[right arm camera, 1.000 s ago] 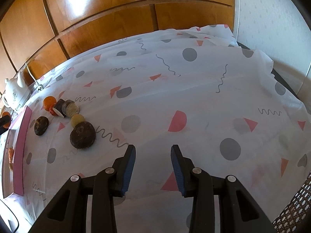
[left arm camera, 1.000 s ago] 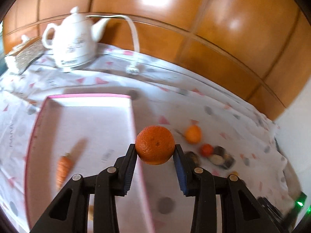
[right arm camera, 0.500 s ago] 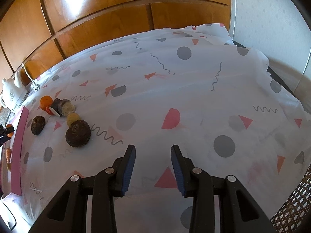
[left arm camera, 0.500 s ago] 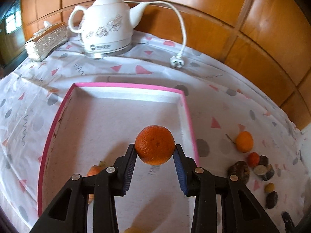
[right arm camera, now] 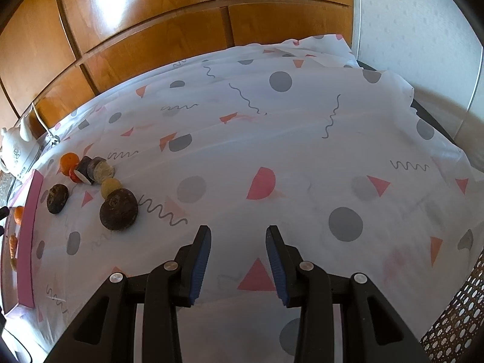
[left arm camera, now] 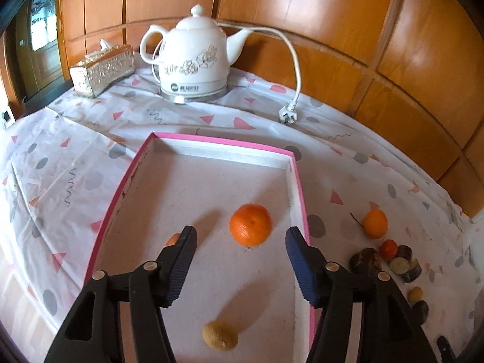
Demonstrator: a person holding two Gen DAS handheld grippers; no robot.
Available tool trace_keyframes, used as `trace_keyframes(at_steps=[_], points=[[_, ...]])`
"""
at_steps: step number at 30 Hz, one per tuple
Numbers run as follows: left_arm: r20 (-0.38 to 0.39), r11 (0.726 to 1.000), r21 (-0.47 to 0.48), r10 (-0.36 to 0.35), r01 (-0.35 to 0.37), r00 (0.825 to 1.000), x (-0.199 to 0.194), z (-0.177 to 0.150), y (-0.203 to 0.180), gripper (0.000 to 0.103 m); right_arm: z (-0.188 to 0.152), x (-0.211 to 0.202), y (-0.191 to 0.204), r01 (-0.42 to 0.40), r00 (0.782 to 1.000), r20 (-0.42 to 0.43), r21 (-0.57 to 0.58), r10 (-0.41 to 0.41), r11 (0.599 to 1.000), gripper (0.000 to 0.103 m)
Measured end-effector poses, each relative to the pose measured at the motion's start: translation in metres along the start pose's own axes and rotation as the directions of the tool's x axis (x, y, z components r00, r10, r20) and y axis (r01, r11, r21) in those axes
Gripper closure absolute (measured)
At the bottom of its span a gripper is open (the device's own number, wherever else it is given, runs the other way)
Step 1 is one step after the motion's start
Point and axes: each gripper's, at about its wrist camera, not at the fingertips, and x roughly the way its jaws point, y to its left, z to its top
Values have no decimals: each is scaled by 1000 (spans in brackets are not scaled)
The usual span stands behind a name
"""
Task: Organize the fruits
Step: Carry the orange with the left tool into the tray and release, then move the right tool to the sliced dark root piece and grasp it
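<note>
Left gripper (left arm camera: 240, 236) jaws opening, orange (left arm camera: 250, 224) loose between pads inside pink-rimmed tray (left arm camera: 222, 142). Right gripper (right arm camera: 237, 243) parted, empty, above tablecloth (right arm camera: 302, 139).

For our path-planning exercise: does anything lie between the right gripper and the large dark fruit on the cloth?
Nothing visible does. Only bare tablecloth separates the right gripper from the large dark fruit.
</note>
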Motion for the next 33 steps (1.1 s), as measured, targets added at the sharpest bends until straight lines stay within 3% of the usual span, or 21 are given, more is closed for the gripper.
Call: trace_keyframes(at_steps=[11, 21, 33], points=[[47, 997, 70, -45, 42, 998, -46, -26, -2, 35, -3, -4, 10, -18, 1000, 3, -24, 18, 1000, 65], [55, 997, 52, -58, 56, 997, -69, -50, 18, 26, -6, -5, 29, -68, 998, -11, -83, 67, 994, 65], [40, 1000, -11, -14, 14, 999, -78, -72, 46, 26, -5, 0, 51, -137, 990, -46, -143, 132, 980, 65]])
